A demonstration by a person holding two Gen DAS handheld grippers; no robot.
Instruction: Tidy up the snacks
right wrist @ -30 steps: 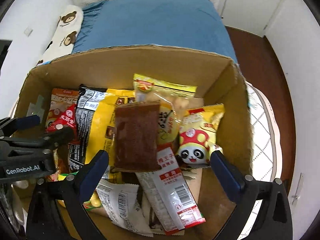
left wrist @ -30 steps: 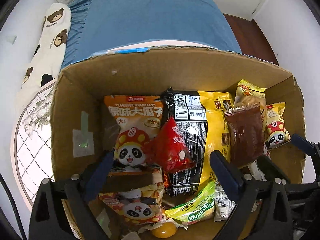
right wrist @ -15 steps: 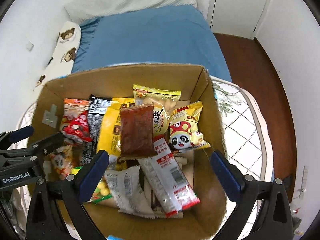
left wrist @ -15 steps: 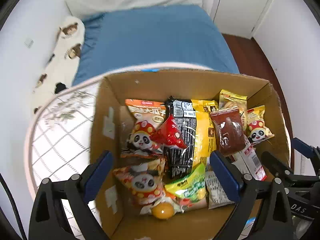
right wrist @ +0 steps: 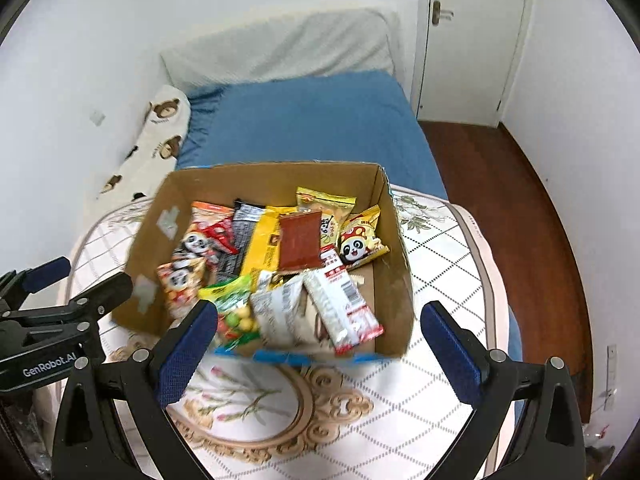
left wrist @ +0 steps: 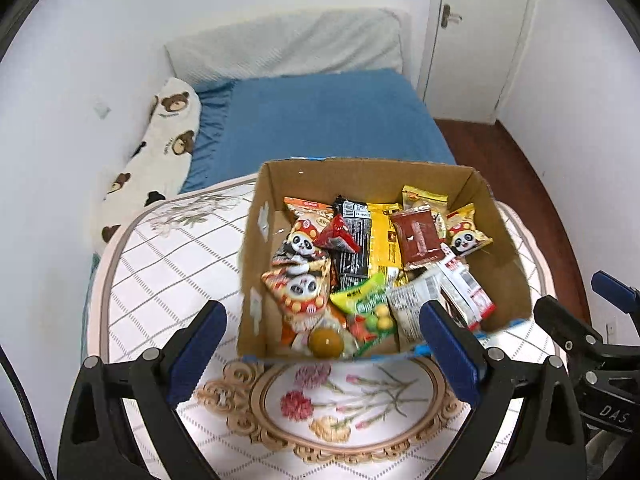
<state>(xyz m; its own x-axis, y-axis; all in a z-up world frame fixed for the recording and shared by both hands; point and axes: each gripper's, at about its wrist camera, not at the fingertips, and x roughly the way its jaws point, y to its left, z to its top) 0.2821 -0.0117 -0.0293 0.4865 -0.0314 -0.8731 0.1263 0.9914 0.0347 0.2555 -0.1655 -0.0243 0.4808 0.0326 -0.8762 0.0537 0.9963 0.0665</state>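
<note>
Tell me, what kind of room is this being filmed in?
Most likely a bedroom in a home: a bed with a blue sheet and a teddy-bear pillow sits against the wall, a white door is behind it, and the snack box rests on a patterned tablecloth.

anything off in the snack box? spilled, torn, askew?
Nothing spilled: every packet sits inside the cardboard box. They lie in a jumbled, overlapping heap, not sorted. Both grippers, left and right, are open and empty.
</note>
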